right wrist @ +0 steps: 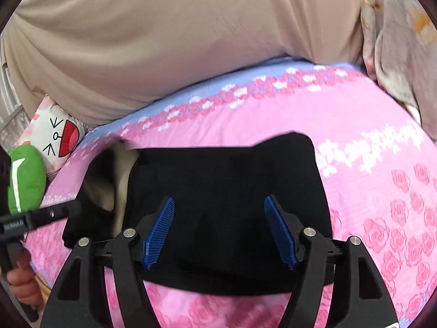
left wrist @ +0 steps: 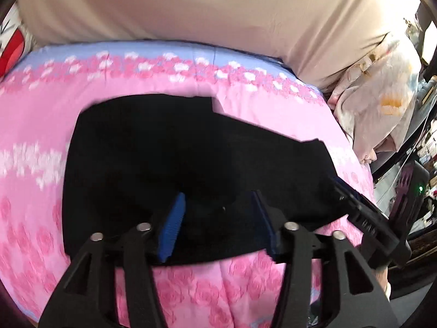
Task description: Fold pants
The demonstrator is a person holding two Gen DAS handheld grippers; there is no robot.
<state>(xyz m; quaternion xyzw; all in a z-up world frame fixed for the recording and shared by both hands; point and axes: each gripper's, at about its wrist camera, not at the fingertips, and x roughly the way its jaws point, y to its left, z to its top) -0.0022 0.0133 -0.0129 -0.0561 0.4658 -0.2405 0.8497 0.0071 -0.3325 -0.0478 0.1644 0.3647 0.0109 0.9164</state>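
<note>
The black pants (left wrist: 153, 164) lie folded into a compact pad on the pink rose-print bedspread (left wrist: 32, 196). My left gripper (left wrist: 217, 199) is open, its blue pads just above the near edge of the pants, holding nothing. In the right wrist view the same pants (right wrist: 226, 175) fill the middle, with a beige patch (right wrist: 121, 180) showing at their left edge. My right gripper (right wrist: 218, 205) is open and empty above the near part of the pants. The right gripper's body (left wrist: 363, 216) shows in the left wrist view, and the left gripper's body (right wrist: 41, 217) in the right wrist view.
A large beige cushion (left wrist: 218, 8) rises behind the bedspread. A cartoon-face pillow (right wrist: 57, 136) and a green plush (right wrist: 26, 177) lie at the left. A pale printed cloth (left wrist: 382, 101) is heaped at the right, with room clutter beyond the bed edge.
</note>
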